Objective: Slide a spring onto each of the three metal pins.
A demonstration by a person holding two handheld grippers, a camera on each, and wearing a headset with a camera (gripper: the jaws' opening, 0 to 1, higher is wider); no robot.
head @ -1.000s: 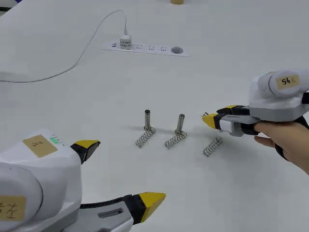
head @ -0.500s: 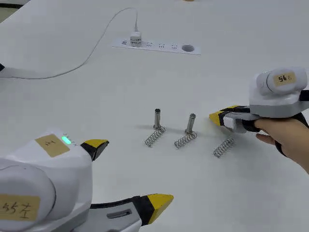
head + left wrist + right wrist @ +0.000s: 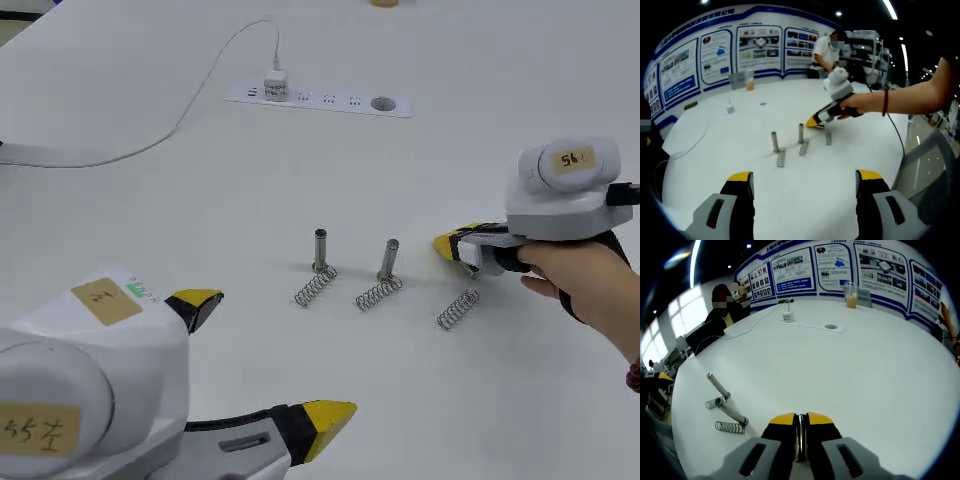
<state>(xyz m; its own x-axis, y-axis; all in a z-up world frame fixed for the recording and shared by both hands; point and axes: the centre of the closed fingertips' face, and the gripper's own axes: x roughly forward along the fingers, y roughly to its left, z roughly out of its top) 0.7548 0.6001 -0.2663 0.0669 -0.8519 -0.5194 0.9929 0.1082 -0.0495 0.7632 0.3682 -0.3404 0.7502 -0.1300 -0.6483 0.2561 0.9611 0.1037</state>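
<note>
I see the left gripper (image 3: pixel 260 357) in the lower left of the head view. Its two yellow-tipped jaws stand wide apart and there is nothing between them. The right gripper (image 3: pixel 450 243) is at the middle right, held by a hand (image 3: pixel 585 285), and it points toward the left. In the right gripper view its jaws are pressed together on a thin metal rod (image 3: pixel 799 437), which looks to me like one of the pins. On the white table (image 3: pixel 150 220), near the centre of the frame, the left pin (image 3: pixel 320 250) and the right pin (image 3: pixel 390 258) stand upright. The first spring (image 3: pixel 315 287) lies flat at the foot of the left pin and the second spring (image 3: pixel 379 293) lies at the foot of the right pin. The third spring (image 3: pixel 458 308) lies alone, further right, just below the tip of the right gripper. At the top of the frame there is a power strip (image 3: pixel 330 100) with a white plug (image 3: pixel 275 82), and its cable (image 3: pixel 190 100) runs to the left edge.
</note>
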